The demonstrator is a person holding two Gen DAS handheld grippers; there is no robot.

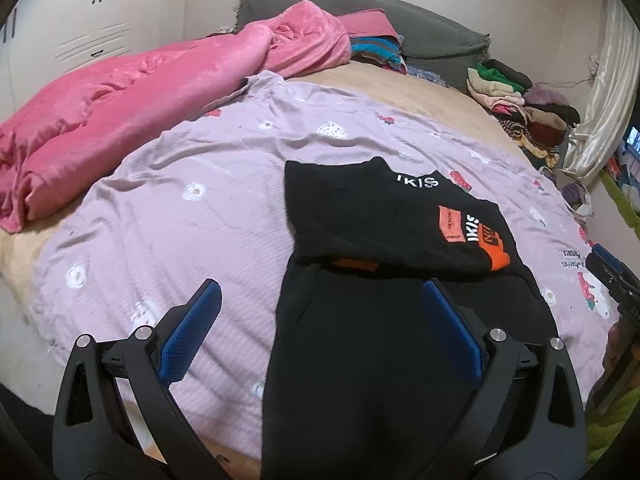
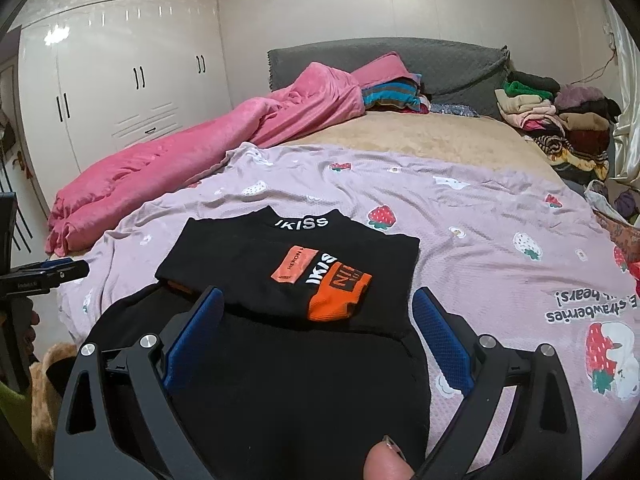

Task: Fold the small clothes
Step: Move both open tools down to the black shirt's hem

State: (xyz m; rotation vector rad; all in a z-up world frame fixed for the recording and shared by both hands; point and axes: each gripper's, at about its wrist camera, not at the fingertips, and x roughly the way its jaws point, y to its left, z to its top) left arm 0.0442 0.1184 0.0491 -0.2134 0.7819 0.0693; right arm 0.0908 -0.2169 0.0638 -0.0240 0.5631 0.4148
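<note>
A black top with white "IKISS" lettering and orange patches (image 1: 360,220) (image 2: 240,256) lies on the lilac strawberry-print sheet (image 1: 180,220) (image 2: 480,248). Its upper part is folded, with an orange-cuffed sleeve (image 2: 340,300) laid across it. The lower part spreads flat toward me. My left gripper (image 1: 320,286) hovers open over the top's left edge, nothing between its blue pads (image 1: 192,332). My right gripper (image 2: 316,294) is open above the lower part, its tips near the sleeve cuff. Each gripper also shows at the other view's edge: the right gripper (image 1: 612,276) and the left gripper (image 2: 48,274).
A pink blanket (image 1: 140,96) (image 2: 180,160) is bunched along the bed's left side. Piles of clothes (image 1: 520,100) (image 2: 560,124) sit at the far right by the grey headboard (image 2: 440,64). White wardrobes (image 2: 120,72) stand at the left. A thumb (image 2: 386,464) shows at the bottom.
</note>
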